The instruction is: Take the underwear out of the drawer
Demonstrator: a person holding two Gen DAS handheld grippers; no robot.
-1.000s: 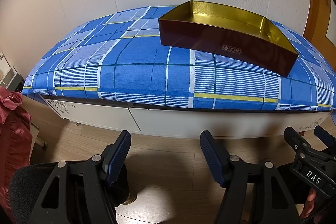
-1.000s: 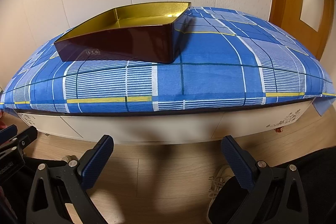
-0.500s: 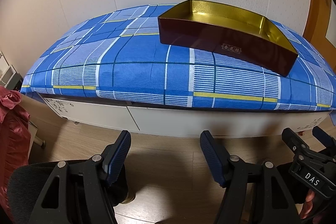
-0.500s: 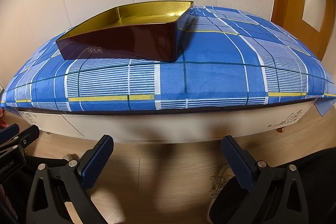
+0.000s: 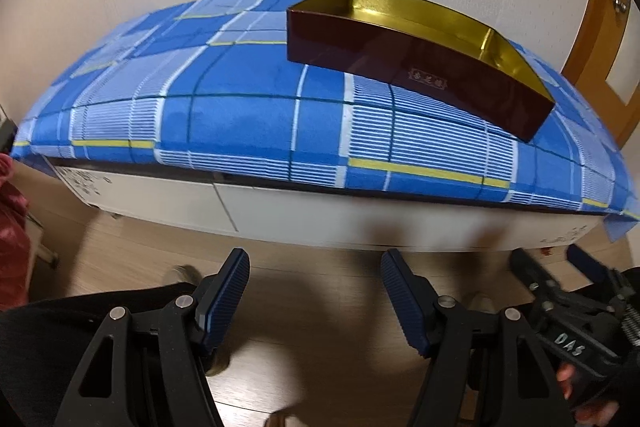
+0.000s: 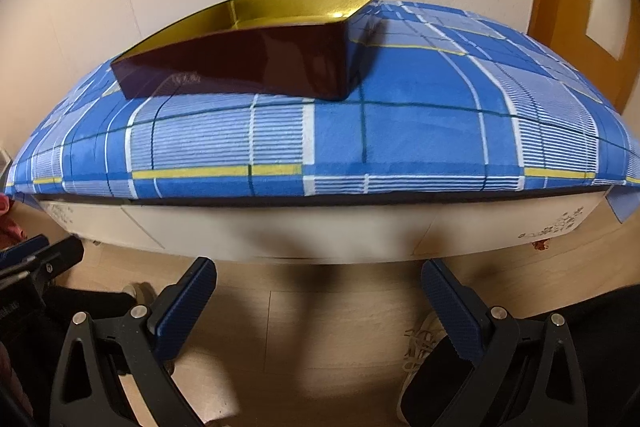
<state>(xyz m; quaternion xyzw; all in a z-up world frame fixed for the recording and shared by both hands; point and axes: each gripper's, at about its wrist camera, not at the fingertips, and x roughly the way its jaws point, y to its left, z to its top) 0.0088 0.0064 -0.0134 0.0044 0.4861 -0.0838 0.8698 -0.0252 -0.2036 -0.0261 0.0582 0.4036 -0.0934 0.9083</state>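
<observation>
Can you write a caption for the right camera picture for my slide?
Open tongs hover over the wood floor, facing closed white drawers under a blue checked cloth with an empty gold-lined box.

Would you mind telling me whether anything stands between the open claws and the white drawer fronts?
Nothing visible does: bare wooden floor lies between both claws and the closed drawer fronts. No underwear shows.
</observation>
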